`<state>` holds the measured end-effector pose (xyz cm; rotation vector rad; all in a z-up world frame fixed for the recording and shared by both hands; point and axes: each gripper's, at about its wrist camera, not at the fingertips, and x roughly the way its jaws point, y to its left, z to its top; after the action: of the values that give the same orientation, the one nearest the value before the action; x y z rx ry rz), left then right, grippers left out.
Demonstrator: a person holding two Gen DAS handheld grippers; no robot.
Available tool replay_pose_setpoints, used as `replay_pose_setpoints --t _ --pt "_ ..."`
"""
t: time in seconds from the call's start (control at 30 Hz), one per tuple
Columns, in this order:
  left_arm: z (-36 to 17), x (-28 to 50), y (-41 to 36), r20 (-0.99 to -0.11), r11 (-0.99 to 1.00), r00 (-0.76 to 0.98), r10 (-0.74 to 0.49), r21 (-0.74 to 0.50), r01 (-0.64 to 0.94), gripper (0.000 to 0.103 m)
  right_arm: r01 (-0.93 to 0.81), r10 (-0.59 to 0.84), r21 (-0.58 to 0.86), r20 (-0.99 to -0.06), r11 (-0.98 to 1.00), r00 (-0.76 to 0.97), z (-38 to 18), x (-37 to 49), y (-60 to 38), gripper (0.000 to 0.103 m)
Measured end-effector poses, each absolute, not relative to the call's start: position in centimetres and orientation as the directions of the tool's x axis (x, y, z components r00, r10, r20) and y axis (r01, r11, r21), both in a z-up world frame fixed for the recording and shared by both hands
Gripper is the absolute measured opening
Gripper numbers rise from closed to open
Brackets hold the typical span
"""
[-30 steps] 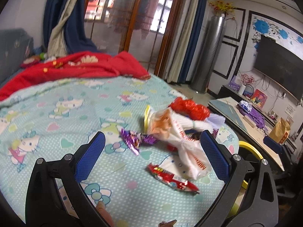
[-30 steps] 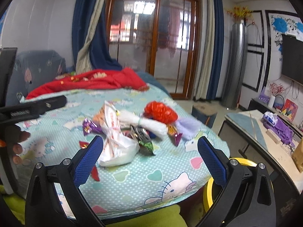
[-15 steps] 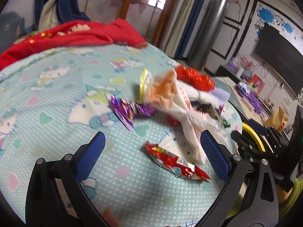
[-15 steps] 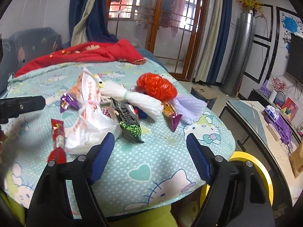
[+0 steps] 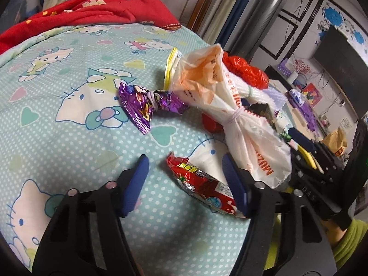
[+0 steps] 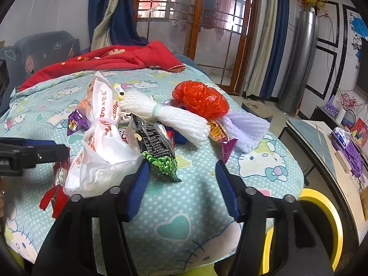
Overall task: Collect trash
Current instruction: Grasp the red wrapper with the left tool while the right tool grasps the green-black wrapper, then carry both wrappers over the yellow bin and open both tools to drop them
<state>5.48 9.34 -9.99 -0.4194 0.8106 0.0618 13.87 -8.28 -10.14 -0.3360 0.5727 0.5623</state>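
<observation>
Trash lies heaped on a Hello Kitty bedsheet (image 5: pixel 69 138). My left gripper (image 5: pixel 185 161) hangs low over a red snack wrapper (image 5: pixel 200 184). Its jaws are closing, the wrapper lies between them, and the left pad stands apart from it. My right gripper (image 6: pixel 182 165) is closing too, with the lower end of a black-and-green snack packet (image 6: pixel 156 145) between its fingers, pads not pressing. A tied white-and-orange plastic bag (image 5: pixel 230 105) (image 6: pixel 101 133) sits between the two. A purple wrapper (image 5: pixel 142 105) lies to its left.
A red plastic bag (image 6: pixel 200 99), white foam netting (image 6: pixel 165 112) and lavender netting (image 6: pixel 243 126) lie farther back. A yellow-rimmed bin (image 6: pixel 322 207) stands beside the bed at lower right. A red blanket (image 6: pixel 110 57) covers the far end, and a low table (image 6: pixel 322 142) stands at right.
Both grippers have dropped and tilted down toward the trash, and their jaws have narrowed. The red wrapper now sits between the left fingers; the black-and-green packet has come up to the right ones.
</observation>
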Motion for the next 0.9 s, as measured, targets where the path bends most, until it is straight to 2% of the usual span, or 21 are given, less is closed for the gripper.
replay_pose_setpoints --t 0.03,0.1,0.17,0.27,0.47,0.9 --pt "-10.0 5.4 9.4 -0.714 0.917 0.693 -0.106 -0.340 -0.210 0.054 -0.589 0.410 -0.136 -0.595 0.796 0.692 -10.1 14.0 -8.2 0.044" --pt "-10.1 5.5 9.4 -0.718 0.918 0.690 -0.094 -0.330 -0.218 0.037 -0.599 0.422 -0.125 -0.598 0.791 0.682 -10.1 14.0 -8.2 0.034" --pt "-10.3 5.6 9.4 -0.724 0.919 0.684 -0.093 -0.327 -0.222 0.027 -0.616 0.441 -0.109 -0.602 0.780 0.666 -10.1 13.9 -8.3 0.021" --pt "-10.4 5.4 9.2 -0.724 0.923 0.683 -0.095 -0.321 -0.212 0.018 -0.631 0.459 -0.099 -0.601 0.769 0.654 -10.0 13.6 -8.4 0.011" --pt "-10.2 5.2 9.1 -0.711 0.930 0.693 -0.117 -0.324 -0.176 0.006 -0.635 0.477 -0.079 -0.591 0.769 0.650 -9.5 12.9 -9.0 0.007" --pt "-4.8 3.6 8.7 -0.584 0.951 0.808 -0.076 -0.287 -0.118 0.002 -0.589 0.459 -0.072 -0.554 0.805 0.695 -7.7 12.2 -11.4 0.006"
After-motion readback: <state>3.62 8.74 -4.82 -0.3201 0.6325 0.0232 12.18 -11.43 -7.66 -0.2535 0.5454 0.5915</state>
